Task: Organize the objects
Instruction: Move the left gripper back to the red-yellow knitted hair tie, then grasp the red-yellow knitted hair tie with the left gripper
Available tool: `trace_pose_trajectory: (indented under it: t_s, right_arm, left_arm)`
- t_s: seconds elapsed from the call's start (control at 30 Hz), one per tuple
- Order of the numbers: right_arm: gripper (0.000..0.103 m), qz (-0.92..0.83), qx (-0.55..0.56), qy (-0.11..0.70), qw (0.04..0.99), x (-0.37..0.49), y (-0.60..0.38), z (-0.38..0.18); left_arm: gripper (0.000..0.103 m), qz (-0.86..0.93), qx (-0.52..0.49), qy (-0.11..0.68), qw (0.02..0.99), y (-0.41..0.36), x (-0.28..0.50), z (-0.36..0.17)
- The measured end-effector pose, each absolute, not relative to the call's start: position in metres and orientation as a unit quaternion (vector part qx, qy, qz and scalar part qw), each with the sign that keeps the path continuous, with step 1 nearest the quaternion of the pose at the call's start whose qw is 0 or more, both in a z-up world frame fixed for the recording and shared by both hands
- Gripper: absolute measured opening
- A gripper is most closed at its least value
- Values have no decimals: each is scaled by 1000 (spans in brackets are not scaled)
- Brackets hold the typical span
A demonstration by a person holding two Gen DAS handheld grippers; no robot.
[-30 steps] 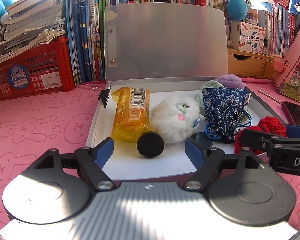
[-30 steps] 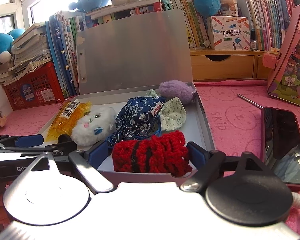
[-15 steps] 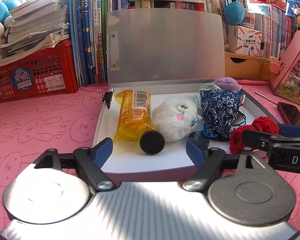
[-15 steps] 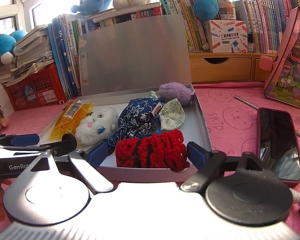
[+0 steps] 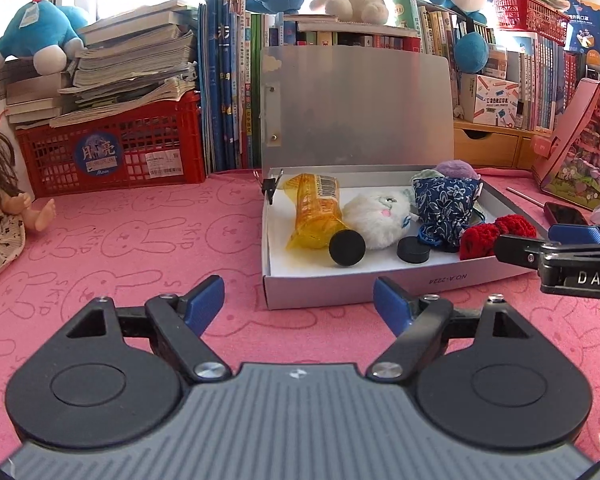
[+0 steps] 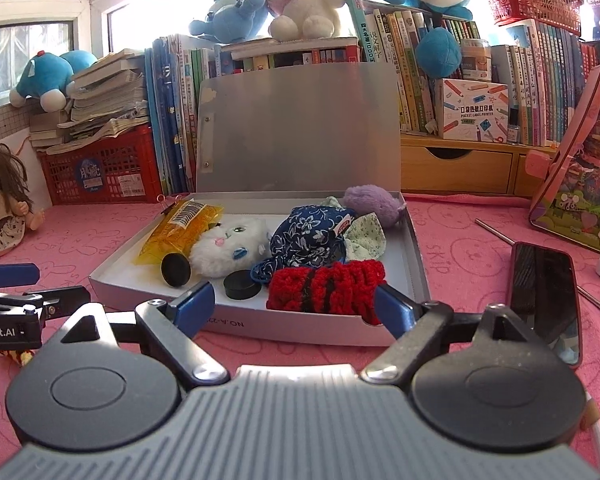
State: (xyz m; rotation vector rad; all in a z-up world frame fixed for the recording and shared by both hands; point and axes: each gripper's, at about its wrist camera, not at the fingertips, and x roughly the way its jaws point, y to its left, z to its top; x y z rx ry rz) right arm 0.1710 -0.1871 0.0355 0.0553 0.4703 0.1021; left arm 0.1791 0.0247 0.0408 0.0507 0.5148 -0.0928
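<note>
A grey flat box (image 5: 380, 292) lies on the pink mat with its lid (image 5: 356, 108) upright. Inside lie a yellow tube (image 5: 316, 212) with a black cap (image 5: 347, 248), a white plush (image 5: 376, 220), a blue floral pouch (image 5: 444, 204), a black disc (image 5: 412, 250), a purple plush (image 5: 456, 169) and a red knit piece (image 5: 496, 234). My left gripper (image 5: 298, 298) is open and holds nothing, just short of the box's front left corner. My right gripper (image 6: 292, 304) is open too, in front of the box wall by the red knit piece (image 6: 324, 286).
A black phone (image 6: 544, 300) and a metal rod (image 6: 496, 232) lie right of the box. A pink house-shaped toy (image 6: 580, 184) stands at far right. A doll (image 6: 0, 200) sits at far left by a red crate (image 5: 112, 152). Books and plush toys line the back.
Both grippers have drawn back from the box. The left one has gone back and to the left, so its fingers are now over the mat; the right one backed off a little.
</note>
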Motion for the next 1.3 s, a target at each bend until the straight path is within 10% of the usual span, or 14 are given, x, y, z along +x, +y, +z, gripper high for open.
trace_pose_trajectory:
  t_s: [0.8, 1.13, 1.17, 1.3]
  right_arm:
    - [93, 39, 20, 255, 966, 137, -188, 16]
    - [93, 37, 30, 261, 964, 139, -189, 12]
    - [93, 37, 29, 261, 964, 139, -189, 12]
    - [93, 33, 31, 260, 965, 141, -189, 12]
  left_arm:
    - [91, 15, 21, 292, 956, 58, 133, -4]
    - [31, -1, 15, 267, 964, 53, 125, 5]
    - [9, -9, 18, 263, 965, 49, 126, 9]
    - [7, -35, 31, 244, 969, 34, 129, 19]
